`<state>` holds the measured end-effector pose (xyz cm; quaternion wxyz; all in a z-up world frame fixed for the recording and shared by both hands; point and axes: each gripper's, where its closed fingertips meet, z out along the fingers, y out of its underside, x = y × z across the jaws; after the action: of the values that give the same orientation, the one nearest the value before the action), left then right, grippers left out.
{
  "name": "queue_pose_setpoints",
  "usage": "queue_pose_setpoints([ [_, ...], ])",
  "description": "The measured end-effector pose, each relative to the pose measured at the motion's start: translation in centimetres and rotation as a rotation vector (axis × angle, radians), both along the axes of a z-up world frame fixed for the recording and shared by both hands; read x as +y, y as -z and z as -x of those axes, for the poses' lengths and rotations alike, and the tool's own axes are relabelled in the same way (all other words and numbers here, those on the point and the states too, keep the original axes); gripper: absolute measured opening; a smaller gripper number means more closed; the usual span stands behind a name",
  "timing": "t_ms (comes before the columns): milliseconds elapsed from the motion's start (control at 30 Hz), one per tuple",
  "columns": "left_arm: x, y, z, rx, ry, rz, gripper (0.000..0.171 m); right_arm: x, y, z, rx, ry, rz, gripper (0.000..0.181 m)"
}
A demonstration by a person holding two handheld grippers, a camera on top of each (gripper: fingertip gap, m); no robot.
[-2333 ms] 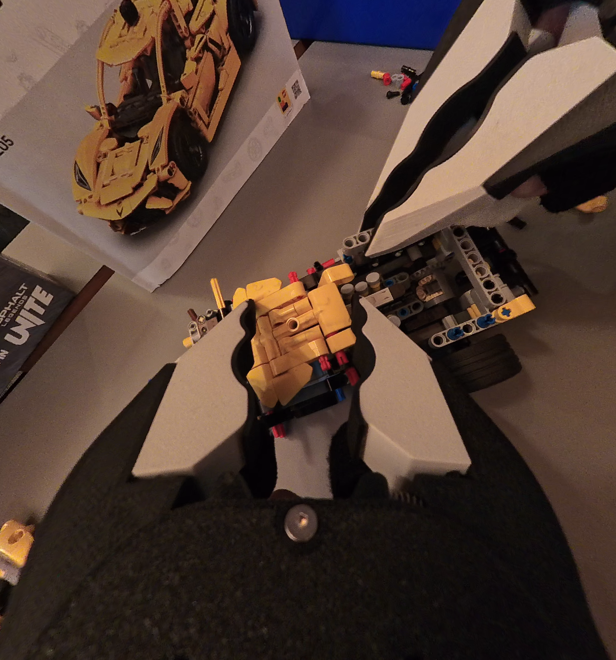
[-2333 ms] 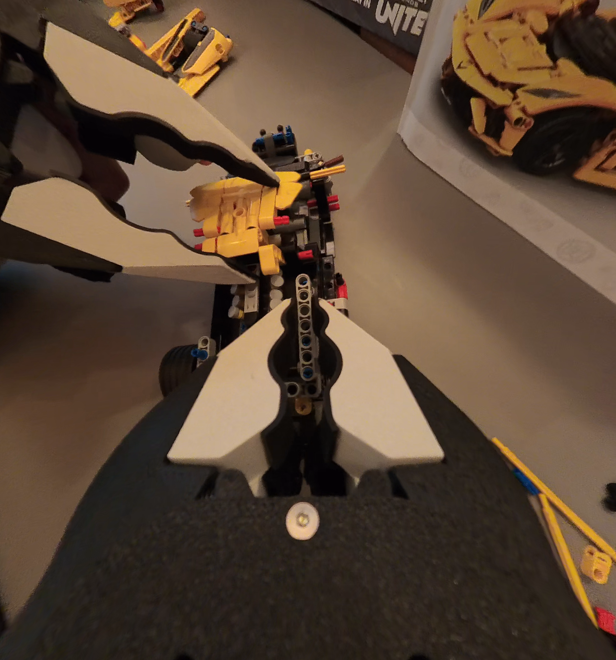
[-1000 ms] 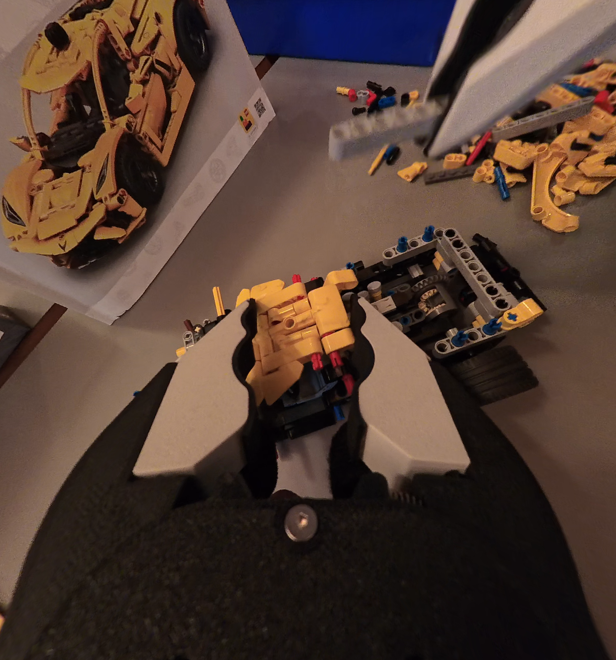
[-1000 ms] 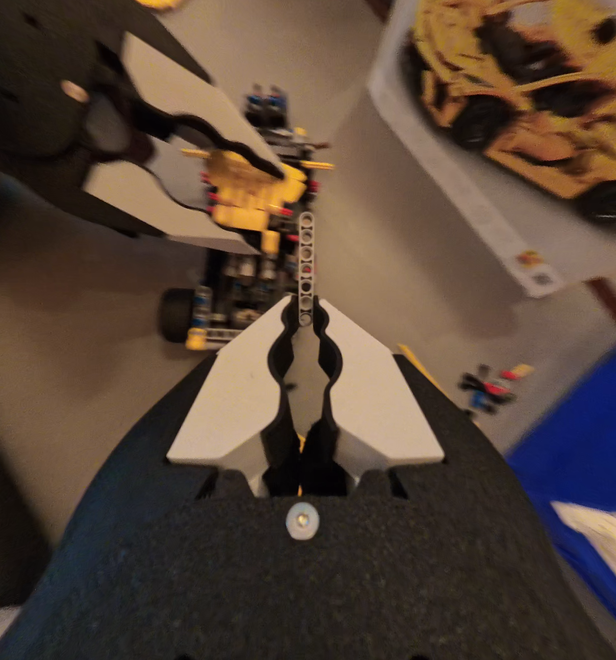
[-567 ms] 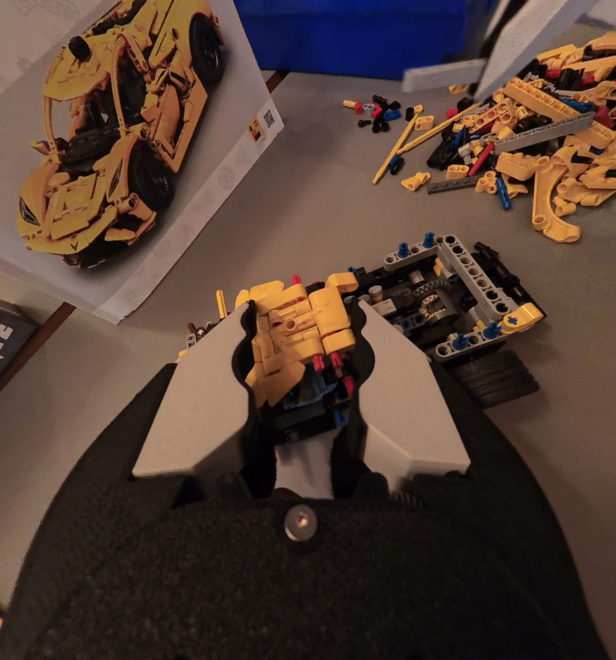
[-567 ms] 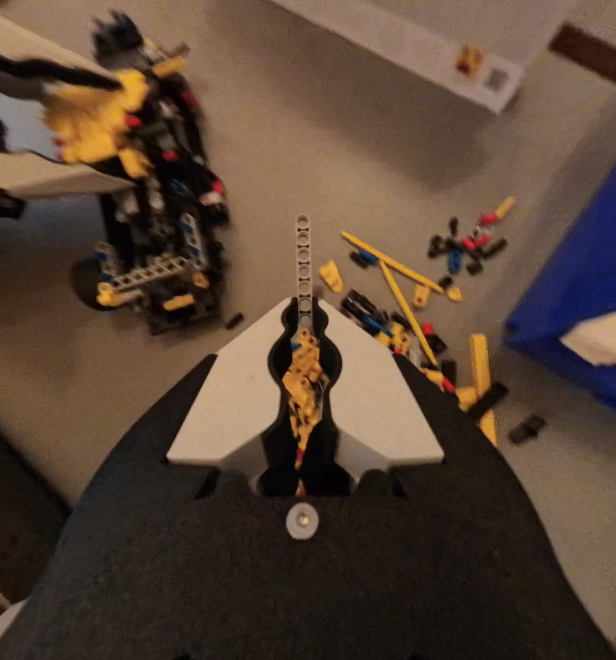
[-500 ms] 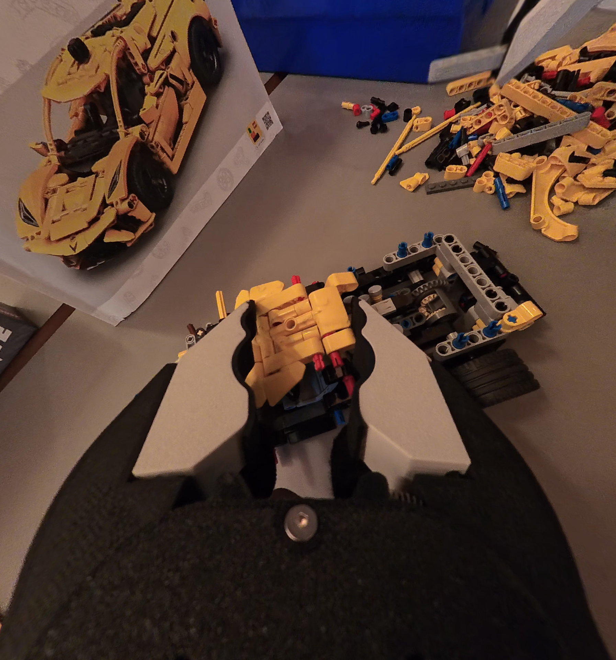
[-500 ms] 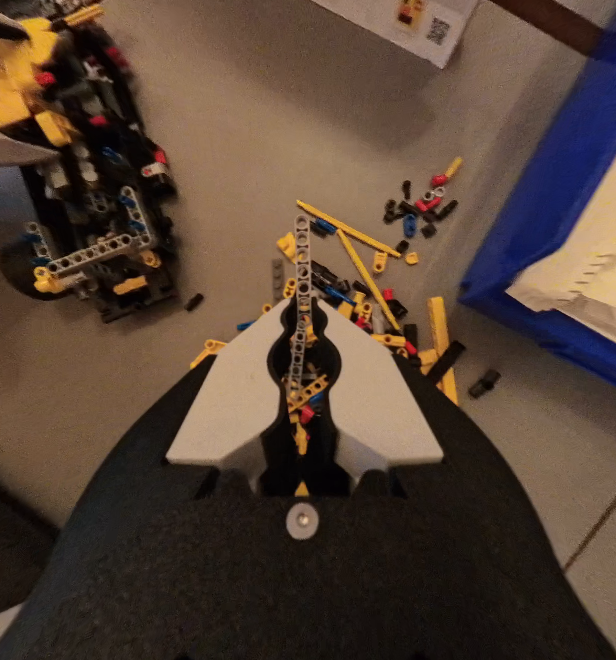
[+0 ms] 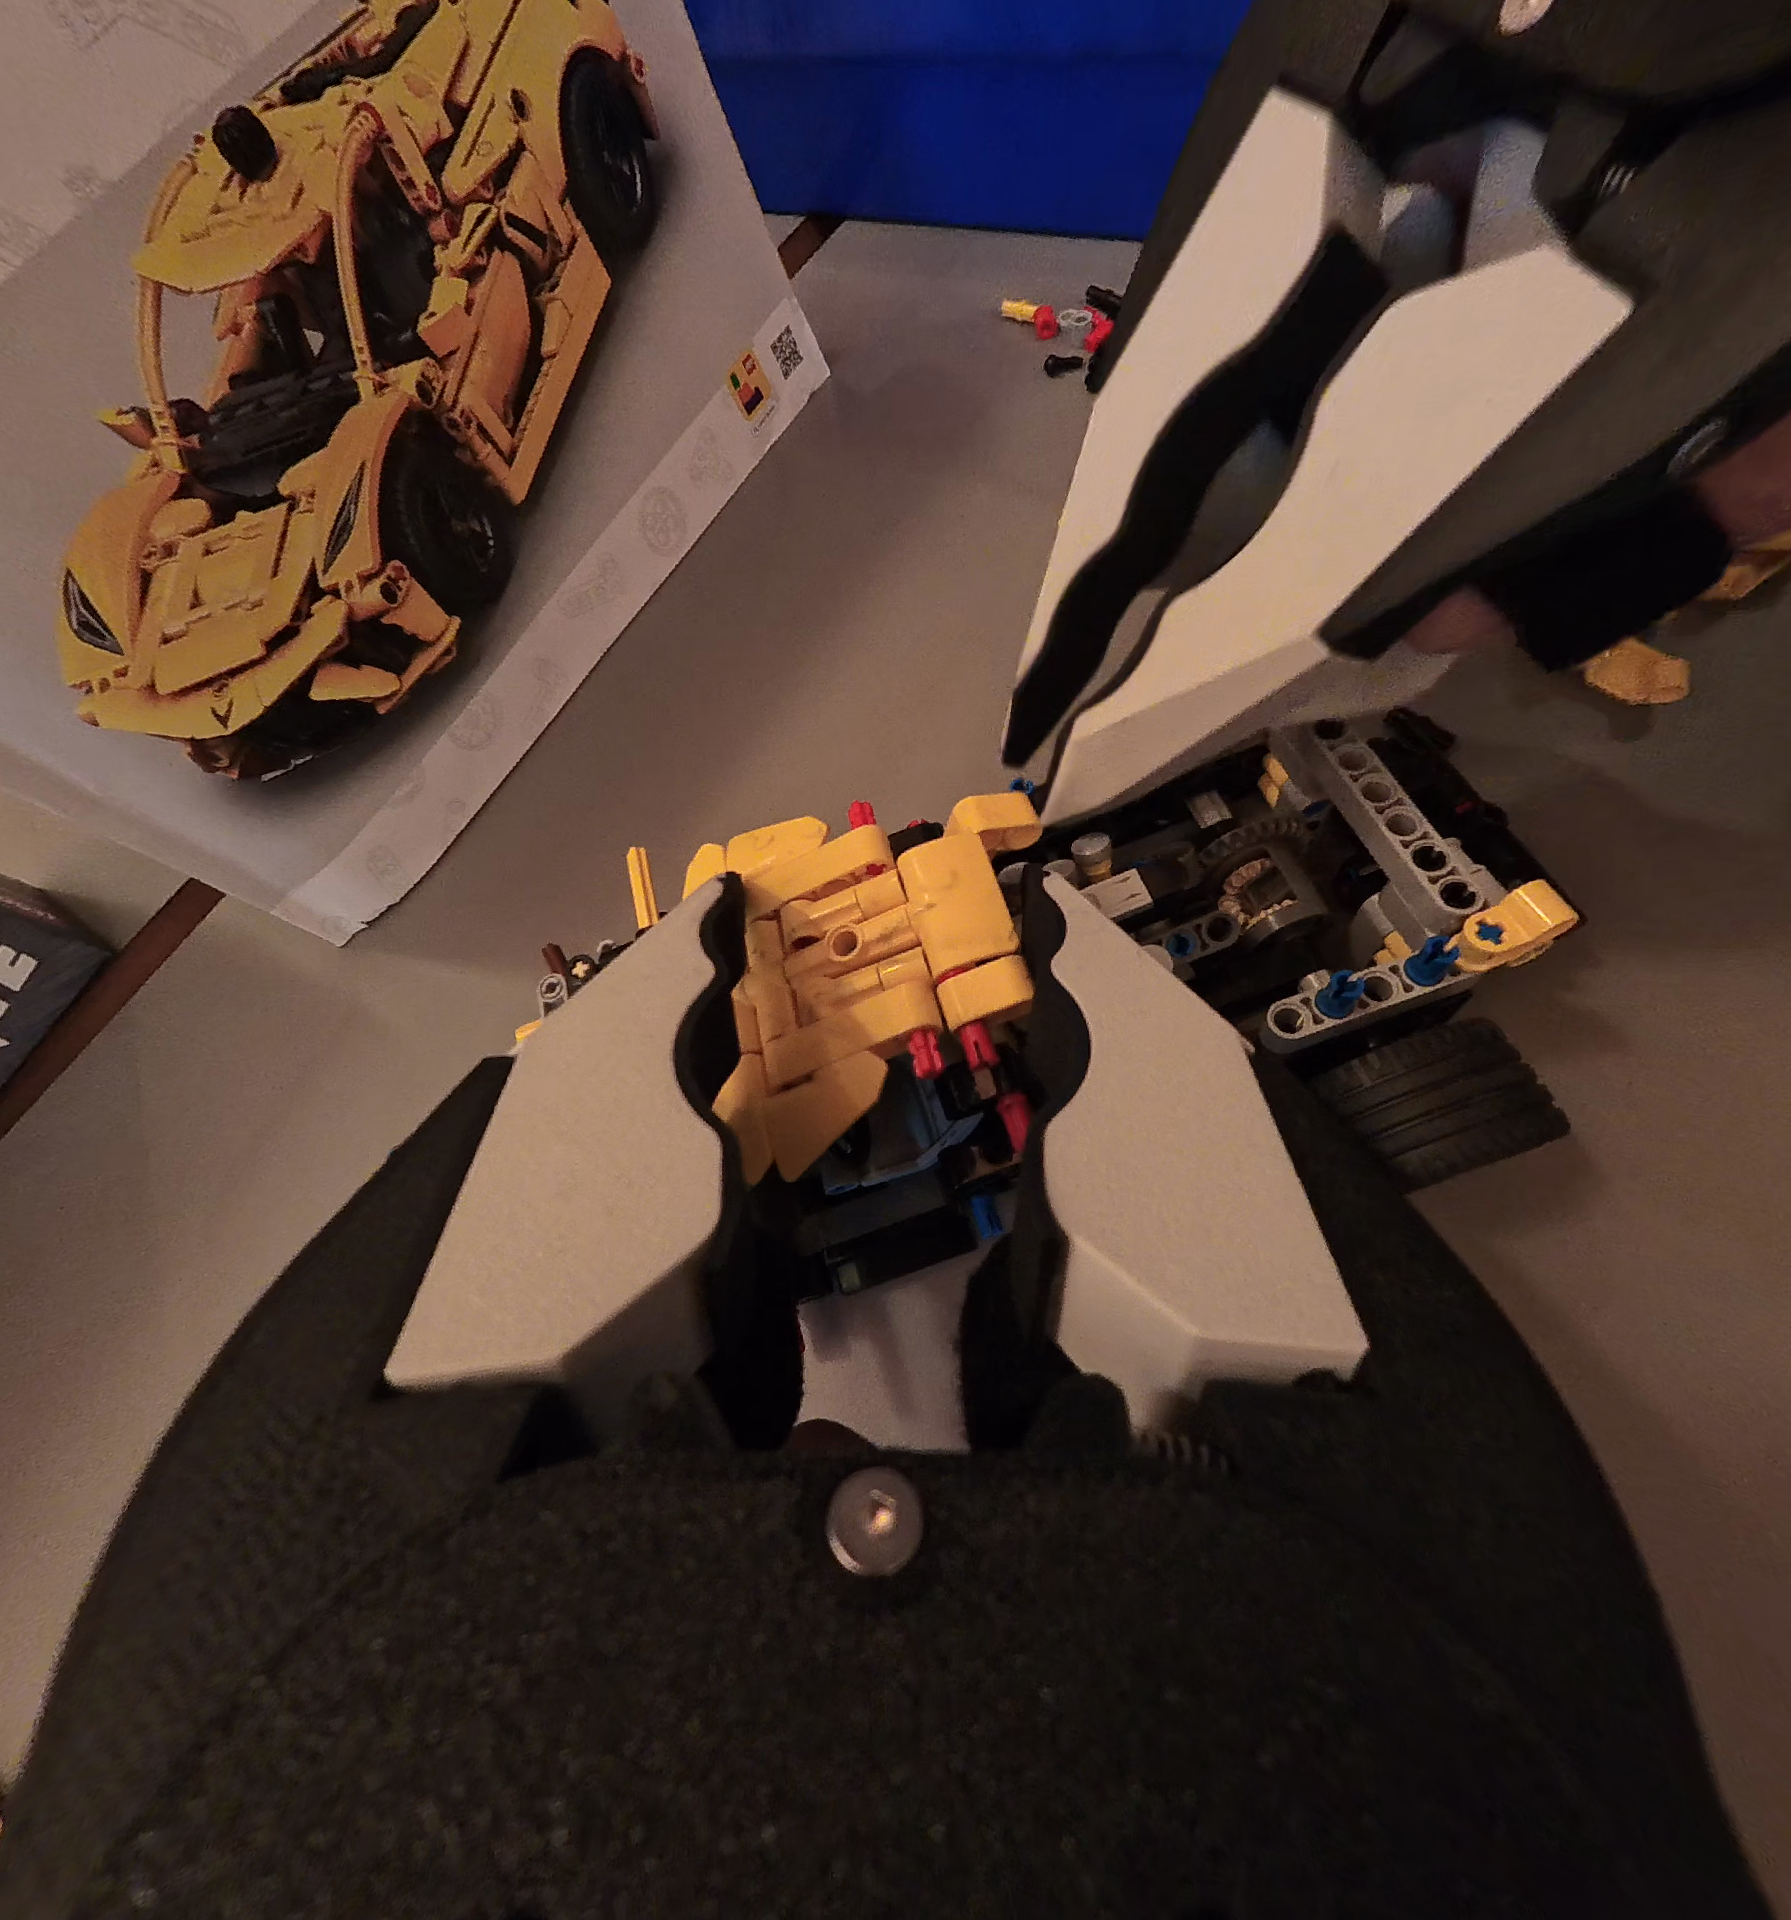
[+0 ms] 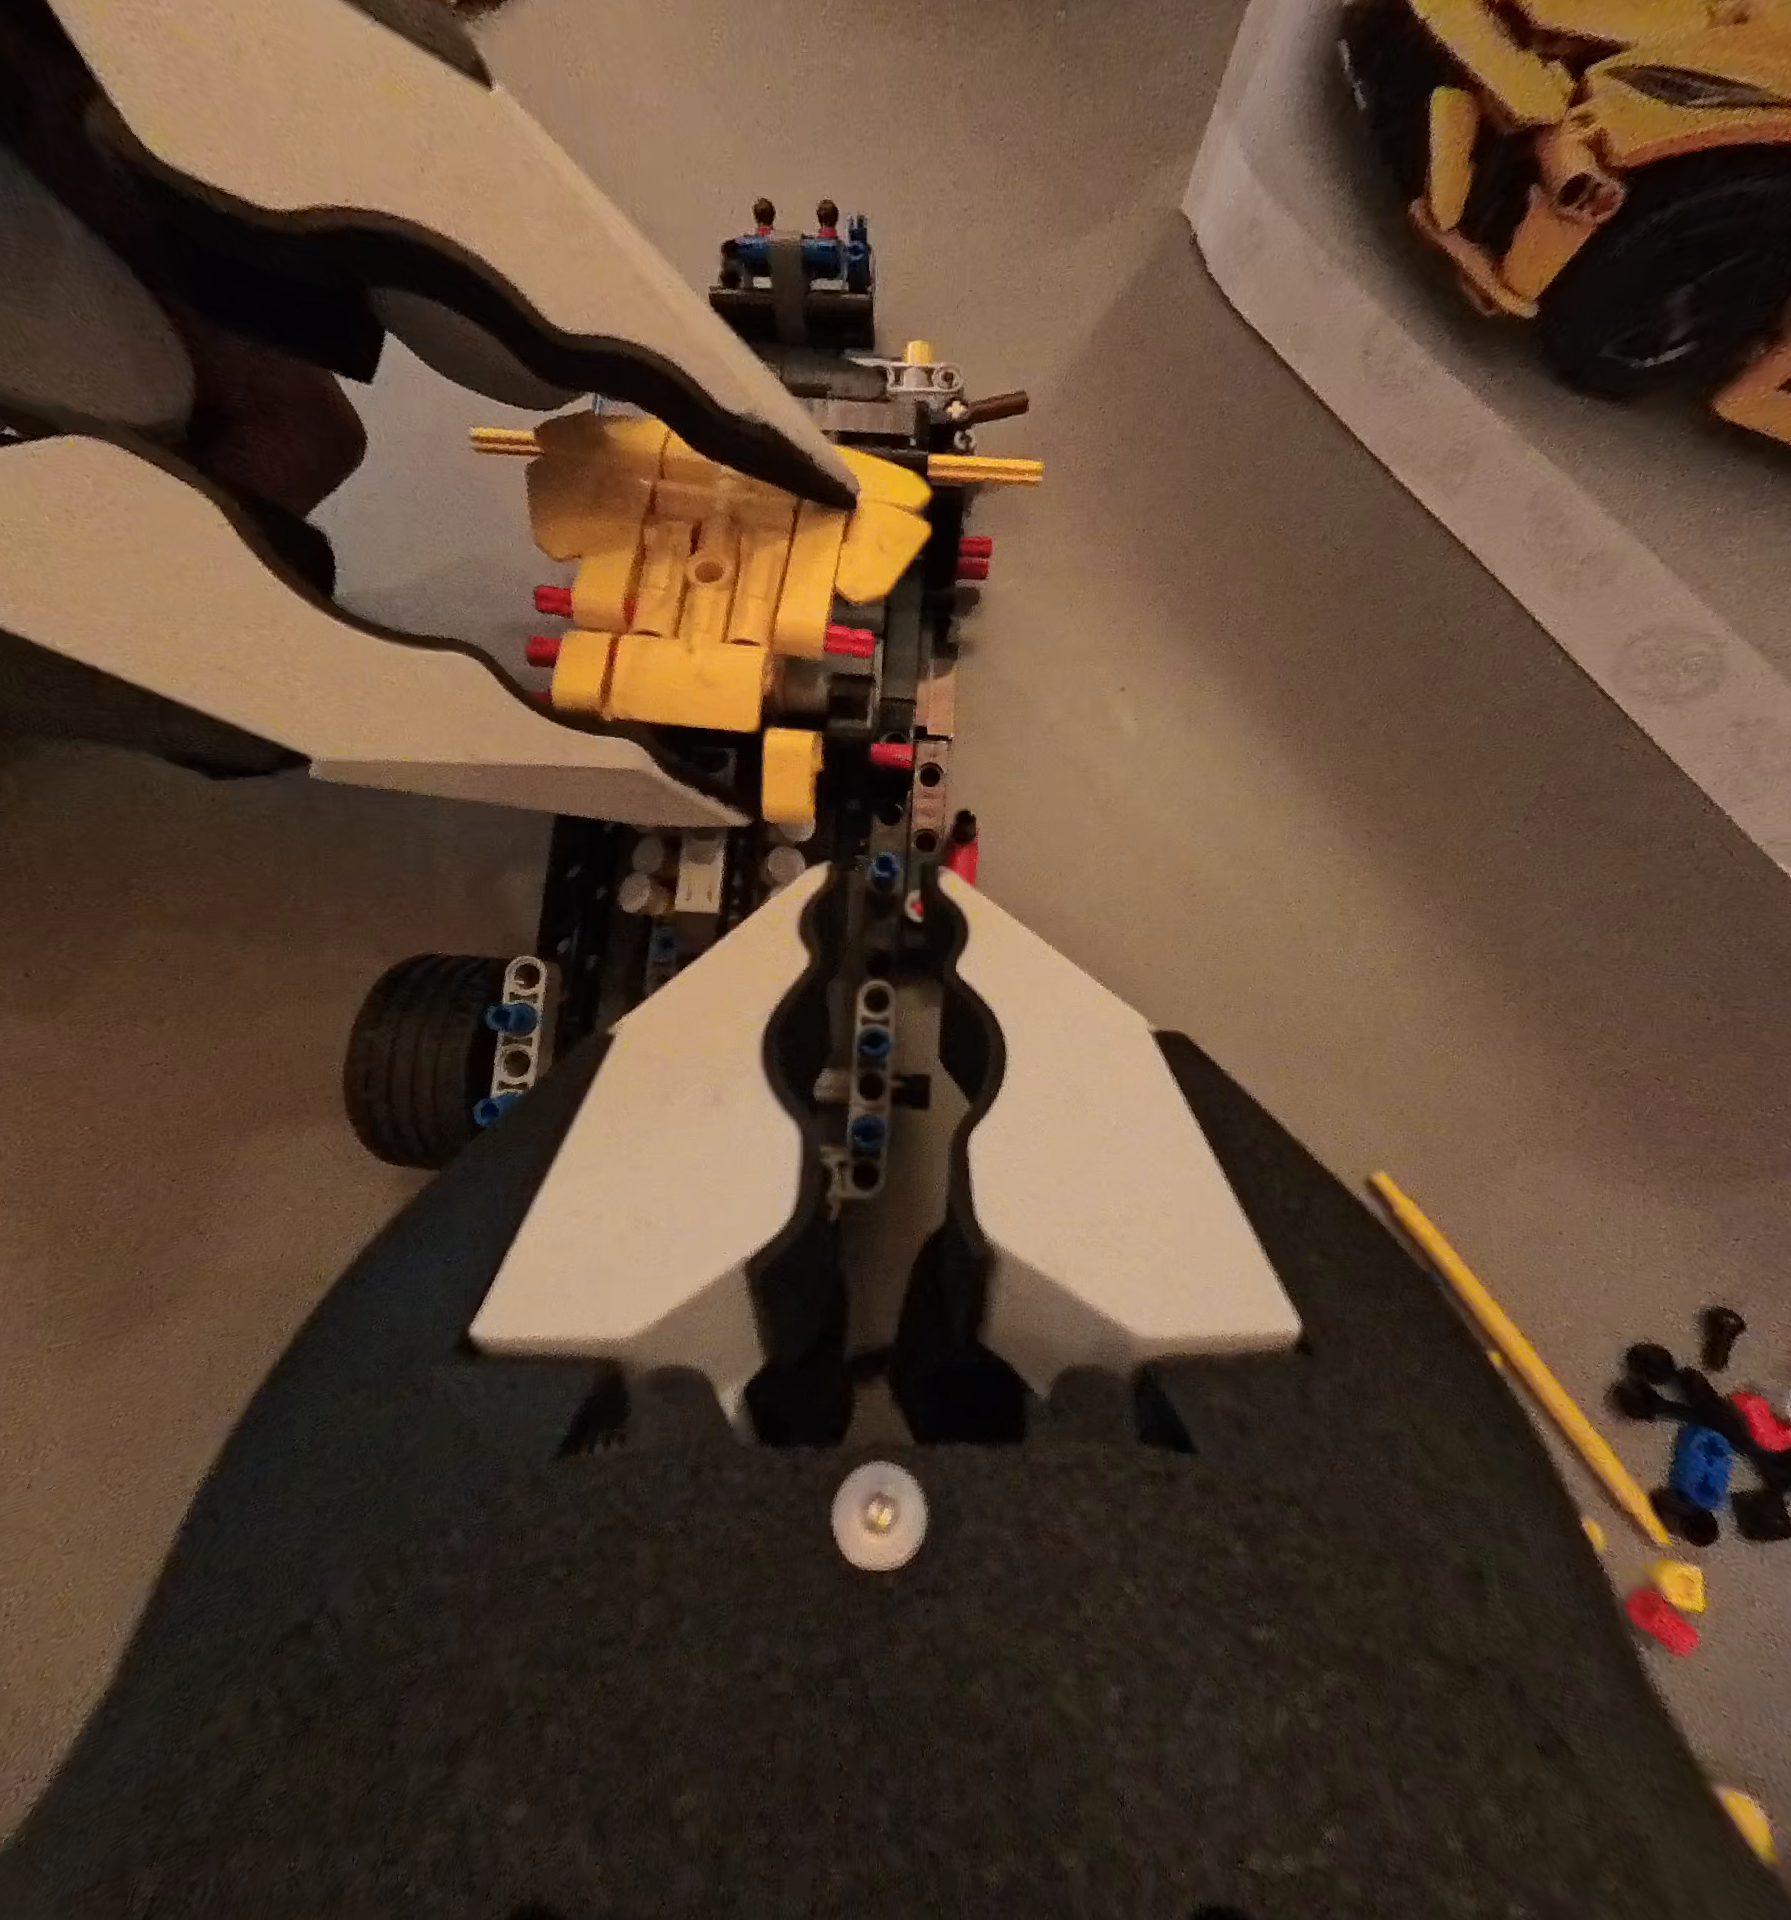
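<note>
On the grey table [image 9: 870, 582], the left gripper [image 9: 875, 904] clamps the yellow seat block [image 9: 870, 966] of a half-built chassis [image 9: 1369, 914]. Right gripper [image 10: 886, 883], jaws nearly closed and apparently empty, hovers over its frame; bodywork absent, one wheel [image 10: 408, 1060] fitted.

1. Two grippers: left gripper [image 9: 875, 904], right gripper [image 10: 880, 883].
2. One part-built brick car chassis [image 9: 1317, 914], centre.
3. One yellow brick assembly [image 9: 870, 956] on the chassis.
4. One black tyre [image 9: 1431, 1101] visible on it, right side in the left wrist view.
5. One box with a yellow car picture [image 9: 351, 416], far left.
6. One long yellow rod [image 10: 1514, 1361], near right in the right wrist view.
7. One cluster of small loose pins [image 10: 1743, 1444], exact number unclear.
</note>
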<state>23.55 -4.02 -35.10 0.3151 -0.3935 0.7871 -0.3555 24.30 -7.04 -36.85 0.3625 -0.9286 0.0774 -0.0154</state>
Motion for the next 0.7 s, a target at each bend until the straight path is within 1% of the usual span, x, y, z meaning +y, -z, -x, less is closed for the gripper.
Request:
queue_pose_setpoints([
  [67, 0.0, 0.0, 0.0, -0.001, -0.002, -0.004, 0.054, 0.3, 0.0, 0.1, 0.011, -0.003, -0.006, 0.010],
  [100, 0.0, 0.0, 0.0, -0.002, -0.002, -0.005, 0.054, 0.4, -0.2, 0.0, 0.009, 0.003, -0.022, 0.003],
  [167, 0.0, 0.0, -0.1, -0.003, 0.000, -0.004, 0.054, 0.5, -0.1, -0.1, 0.008, 0.001, -0.016, 0.003],
  [200, 0.0, 0.0, -0.1, -0.003, 0.001, -0.003, 0.054, 0.5, 0.0, -0.1, 0.011, -0.001, -0.010, 0.005],
  [233, 0.0, 0.0, -0.1, -0.003, 0.002, -0.002, 0.054, 0.4, 0.0, -0.2, -0.001, 0.002, 0.006, 0.010],
  [300, 0.0, 0.0, -0.1, -0.002, 0.003, -0.001, 0.054, 0.1, 0.1, -0.6, -0.031, 0.010, 0.043, 0.014],
  [467, 0.1, 0.0, -0.1, -0.003, 0.001, 0.000, 0.054, 0.7, 0.6, -0.1, 0.054, -0.052, 0.175, 0.004],
  [533, 0.1, 0.0, -0.1, -0.004, 0.001, 0.003, 0.054, 0.5, 1.3, -0.1, 0.042, -0.052, 0.241, 0.008],
  [700, 0.1, 0.0, -0.2, 0.000, 0.000, -0.001, 0.054, 0.5, 1.2, -0.1, 0.028, -0.039, 0.267, 0.005],
])
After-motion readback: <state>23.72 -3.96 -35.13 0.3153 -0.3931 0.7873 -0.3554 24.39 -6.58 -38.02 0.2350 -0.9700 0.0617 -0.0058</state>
